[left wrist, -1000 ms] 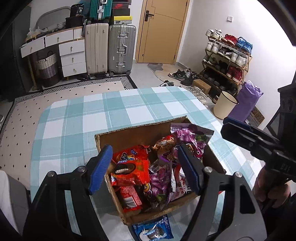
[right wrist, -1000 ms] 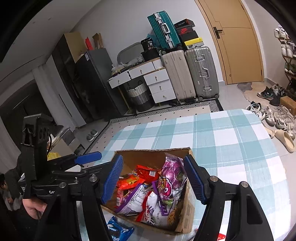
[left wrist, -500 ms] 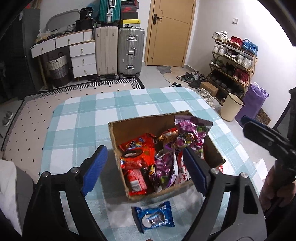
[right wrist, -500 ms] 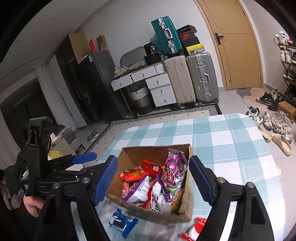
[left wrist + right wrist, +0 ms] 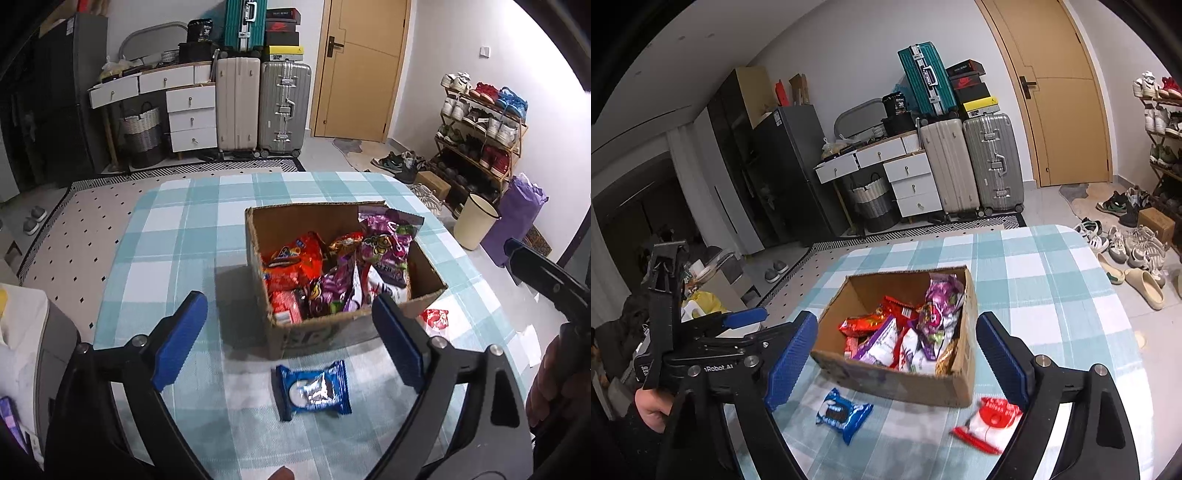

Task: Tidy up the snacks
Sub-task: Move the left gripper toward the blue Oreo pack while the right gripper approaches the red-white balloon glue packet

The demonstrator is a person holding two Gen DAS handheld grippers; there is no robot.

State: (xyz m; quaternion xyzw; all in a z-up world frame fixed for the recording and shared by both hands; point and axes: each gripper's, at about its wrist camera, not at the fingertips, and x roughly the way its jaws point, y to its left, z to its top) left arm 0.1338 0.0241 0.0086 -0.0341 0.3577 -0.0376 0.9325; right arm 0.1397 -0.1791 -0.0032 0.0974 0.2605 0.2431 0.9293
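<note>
I have my left gripper [image 5: 291, 332] and right gripper [image 5: 901, 358] both opening with nothing between the jaws, the snack-filled cardboard box [image 5: 317, 332] on the checked tablecloth [image 5: 177, 236], and a blue packet [image 5: 314, 391] and red packet [image 5: 990, 421] lying just before it.

I see two upright suitcases [image 5: 263, 107], cream and silver, against the far wall, with a teal suitcase [image 5: 925, 79] and shoe boxes [image 5: 281, 33] stacked on top. Left of them is a white drawer unit [image 5: 190, 110] with a woven basket [image 5: 142, 134] beneath it. To the right I have a wooden door [image 5: 364, 66], a loaded shoe rack [image 5: 480, 129], a cream bin [image 5: 474, 227] and a purple bag [image 5: 517, 218].
</note>
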